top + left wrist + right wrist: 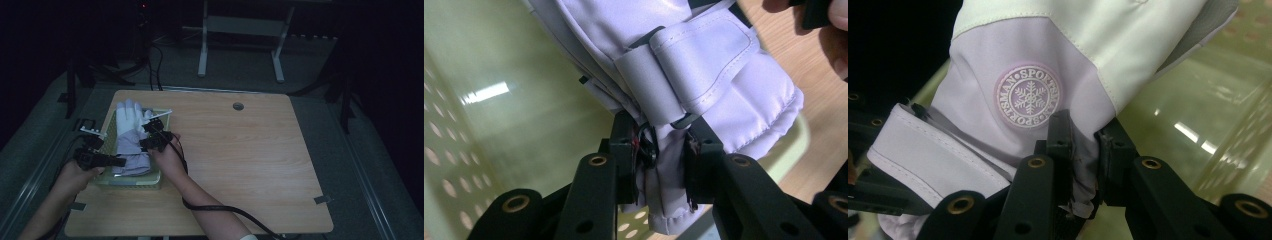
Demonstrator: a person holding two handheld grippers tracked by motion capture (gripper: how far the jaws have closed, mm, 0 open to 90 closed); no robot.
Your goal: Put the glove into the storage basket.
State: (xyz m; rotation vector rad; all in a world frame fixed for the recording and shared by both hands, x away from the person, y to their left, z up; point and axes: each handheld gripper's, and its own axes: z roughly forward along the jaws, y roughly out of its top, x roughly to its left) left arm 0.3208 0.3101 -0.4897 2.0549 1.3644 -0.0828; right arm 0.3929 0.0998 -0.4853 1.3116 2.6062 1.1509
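While both hands sit at the desk's point(240, 150) left edge, we've got a lilac-and-white ski glove point(131, 135) held over a pale green perforated basket point(107, 131).

Left gripper point(663, 152): clamped on the glove's cuff end, fabric pinched between the jaws just below the wrist strap point(696, 70). In the high view it point(102, 160) comes in over the basket's near-left corner.

Right gripper point(1083, 150): clamped on a fold of lilac fabric on the glove's other side, right under the round snowflake badge point(1029, 97). In the high view it point(152, 142) sits at the basket's right side, with its cable point(220, 209) trailing back along the forearm.

Glove position: lying lengthwise along the basket, white fingers pointing to the far end, cuff at the near end. From the gripper views the cuff hangs above the basket floor, and green plastic shows underneath. We can't tell whether the finger end touches the basket.

Basket stands on the desk's left side, near the front-left corner. A round cable hole point(238, 106) is at the far edge of the desk, well apart from the work.
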